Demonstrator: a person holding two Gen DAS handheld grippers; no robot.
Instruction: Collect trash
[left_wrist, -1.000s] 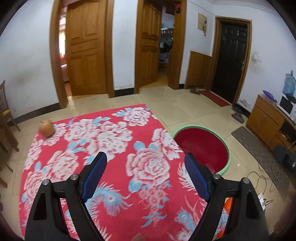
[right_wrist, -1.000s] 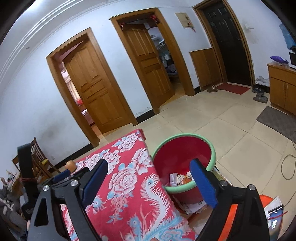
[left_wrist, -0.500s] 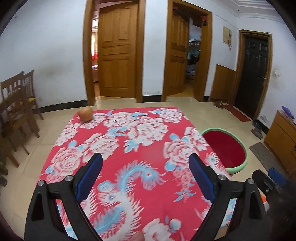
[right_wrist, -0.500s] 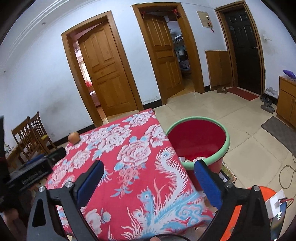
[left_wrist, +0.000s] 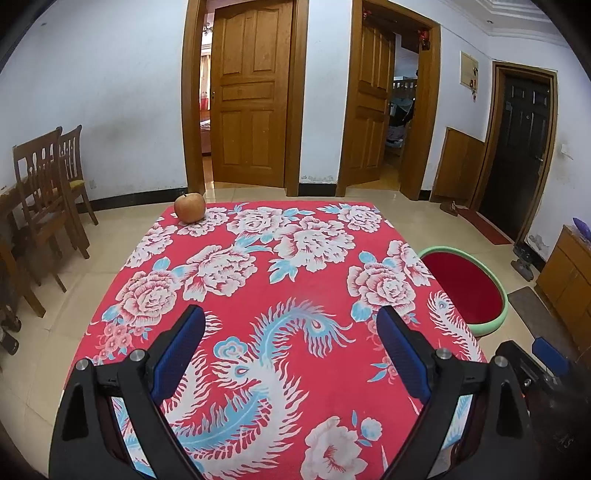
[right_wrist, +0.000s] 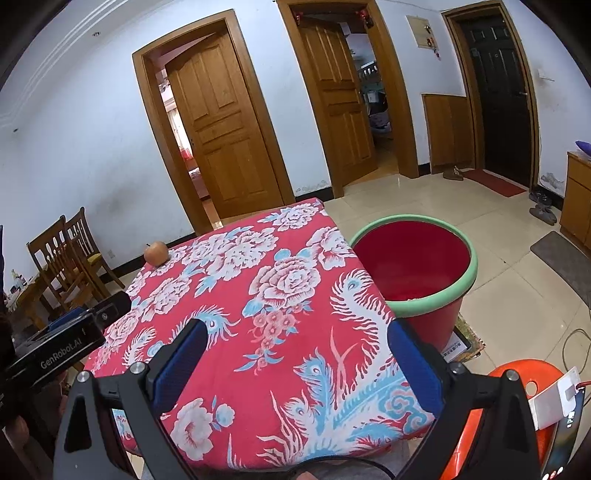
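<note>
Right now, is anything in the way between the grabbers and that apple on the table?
No. The apple sits alone at the far corner of the tablecloth; only bare cloth lies between it and the open left gripper and right gripper.

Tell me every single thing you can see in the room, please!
apple: 1, orange-red, far left corner of the table
tablecloth: 1, red with white and blue flowers, over the table
bucket: 1, red with green rim, on the floor right of the table
chairs: 2, brown wood, by the left wall
stool: 1, orange, near right
left gripper: 1, black with blue pads, open, empty
right gripper: 1, same, open, empty
</note>
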